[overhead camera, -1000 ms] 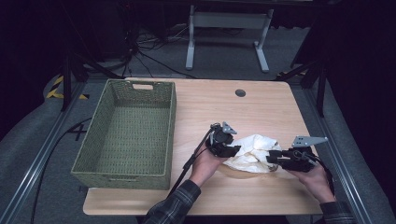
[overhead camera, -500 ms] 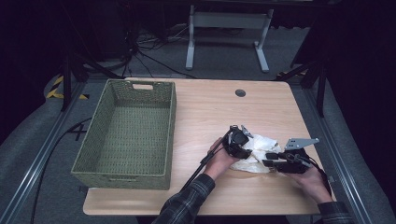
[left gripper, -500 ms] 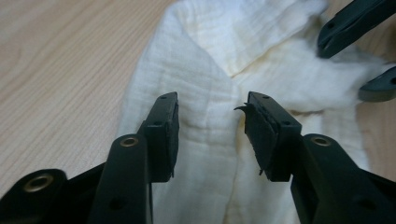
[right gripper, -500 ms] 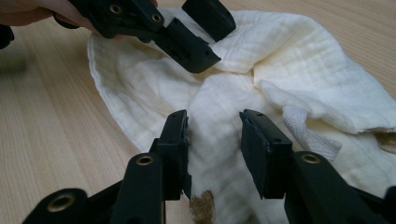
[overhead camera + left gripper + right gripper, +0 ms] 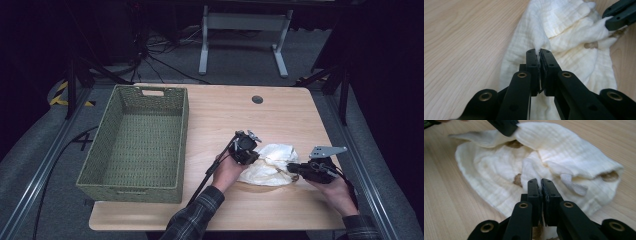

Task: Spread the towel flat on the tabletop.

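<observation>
On the right half of the wooden table (image 5: 220,115), beside the green wicker basket (image 5: 135,137), lies a crumpled cream cloth (image 5: 270,167). It looks light, soft and limp, so it should sag between holds and is best taken by pinched folds near opposite edges. The left gripper (image 5: 539,53) and right gripper (image 5: 540,182) have just been closing; each now pinches a fold of cloth between nearly shut jaws. Compared with a second ago, the left hand sits nearer the cloth's middle.
</observation>
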### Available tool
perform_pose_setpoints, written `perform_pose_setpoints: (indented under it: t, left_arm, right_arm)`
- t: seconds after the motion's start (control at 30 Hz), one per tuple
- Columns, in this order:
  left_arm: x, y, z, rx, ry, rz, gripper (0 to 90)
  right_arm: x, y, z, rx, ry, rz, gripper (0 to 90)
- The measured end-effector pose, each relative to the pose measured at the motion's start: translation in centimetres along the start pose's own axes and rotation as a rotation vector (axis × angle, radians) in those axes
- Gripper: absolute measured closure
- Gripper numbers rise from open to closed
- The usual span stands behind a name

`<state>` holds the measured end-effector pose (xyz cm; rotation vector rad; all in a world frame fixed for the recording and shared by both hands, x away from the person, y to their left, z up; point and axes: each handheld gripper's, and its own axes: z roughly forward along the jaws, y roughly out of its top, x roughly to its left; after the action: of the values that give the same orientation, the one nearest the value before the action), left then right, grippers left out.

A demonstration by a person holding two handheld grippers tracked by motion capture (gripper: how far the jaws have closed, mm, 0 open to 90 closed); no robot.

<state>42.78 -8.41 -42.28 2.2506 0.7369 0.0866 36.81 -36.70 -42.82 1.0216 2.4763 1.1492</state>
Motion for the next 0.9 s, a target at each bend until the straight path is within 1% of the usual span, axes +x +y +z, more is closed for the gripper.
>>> perform_pose_setpoints:
  t: [0.03,0.07,0.1,0.2,0.23,0.27,0.3,0.33,0.37,0.4,0.43,0.5,0.53,0.57,0.6,0.63,0.67,0.7,0.73,0.8,0.83,0.87,0.9]
  left_arm:
    - [0.0,0.0,0.0,0.000,0.000,0.000,86.2]
    - [0.2,-0.4,-1.1,-0.004,0.013,-0.019,86.2]
    - [0.3,-0.7,-1.7,-0.001,0.024,-0.024,86.2]
    - [0.7,-1.7,-2.9,-0.009,0.038,-0.053,86.3]
    - [0.8,-2.1,-3.3,-0.003,0.046,-0.056,86.2]
    - [0.8,-2.1,-3.3,-0.003,0.046,-0.056,86.2]
    - [1.0,-3.0,-3.9,0.001,0.054,-0.079,86.3]
    - [1.0,-3.4,-4.1,0.004,0.057,-0.090,86.3]
    - [1.0,-3.4,-4.1,0.004,0.057,-0.090,86.3]
    - [1.1,-4.0,-4.3,0.020,0.071,-0.101,86.3]
    - [1.1,-4.0,-4.3,0.020,0.071,-0.101,86.3]
    - [1.1,-4.6,-4.5,0.027,0.071,-0.109,86.3]
    - [1.0,-5.3,-4.4,0.047,0.080,-0.117,86.3]
    - [1.0,-5.3,-4.4,0.047,0.080,-0.117,86.1]
    - [0.9,-5.8,-4.2,0.055,0.086,-0.117,85.5]
    - [0.9,-5.8,-4.2,0.055,0.086,-0.117,84.3]
    - [0.9,-5.9,-4.4,0.054,0.104,-0.112,81.0]
    - [0.8,-5.8,-4.5,0.036,0.110,-0.118,79.2]
    - [0.7,-5.7,-4.7,0.022,0.109,-0.111,77.8]
    - [0.4,-5.2,-5.2,-0.004,0.096,-0.091,77.0]
    - [0.2,-4.9,-5.3,-0.021,0.083,-0.091,76.6]
    - [0.0,-4.6,-5.2,-0.022,0.076,-0.075,75.7]
    - [-0.2,-4.3,-5.2,-0.024,0.065,-0.060,74.6]
  right_arm:
    - [0.0,0.0,0.0,0.000,0.000,0.000,86.0]
    - [-0.4,0.0,-0.3,-0.005,-0.018,0.006,86.2]
    - [-0.6,0.0,-0.4,-0.010,-0.024,0.009,86.3]
    - [-1.0,0.1,-0.8,-0.014,-0.039,0.023,86.5]
    - [-1.3,0.1,-0.8,-0.018,-0.048,0.023,86.5]
    - [-1.4,0.1,-0.9,-0.022,-0.054,0.023,86.5]
    - [-1.5,0.2,-0.9,-0.022,-0.056,0.027,86.5]
    - [-1.7,0.2,-0.9,-0.017,-0.061,0.020,86.6]
    - [-1.8,0.2,-0.9,-0.019,-0.063,0.028,86.6]
    - [-1.9,0.3,-0.9,-0.020,-0.063,0.034,86.7]
    - [-2.0,0.3,-0.8,-0.016,-0.069,0.026,86.7]
    - [-2.2,0.4,-0.6,-0.010,-0.074,0.030,86.8]
    - [-2.5,0.5,-0.3,-0.005,-0.072,0.032,86.7]
    - [-2.5,0.5,-0.3,-0.005,-0.072,0.032,86.7]
    - [-2.5,0.6,0.2,0.000,-0.065,0.035,86.4]
    - [-2.5,0.6,0.2,0.000,-0.065,0.035,86.4]
    - [-2.4,0.8,0.6,0.007,-0.061,0.025,83.9]
    - [-2.3,0.8,0.6,0.002,-0.060,0.028,82.0]
    - [-2.3,0.8,0.5,-0.002,-0.057,0.028,79.7]
    - [-2.3,0.9,0.1,-0.026,-0.052,0.030,77.8]
    - [-2.3,1.0,-0.1,-0.040,-0.048,0.039,76.4]
    - [-2.3,1.0,-0.3,-0.051,-0.046,0.037,75.9]
    - [-2.2,1.0,-0.5,-0.064,-0.039,0.045,75.9]
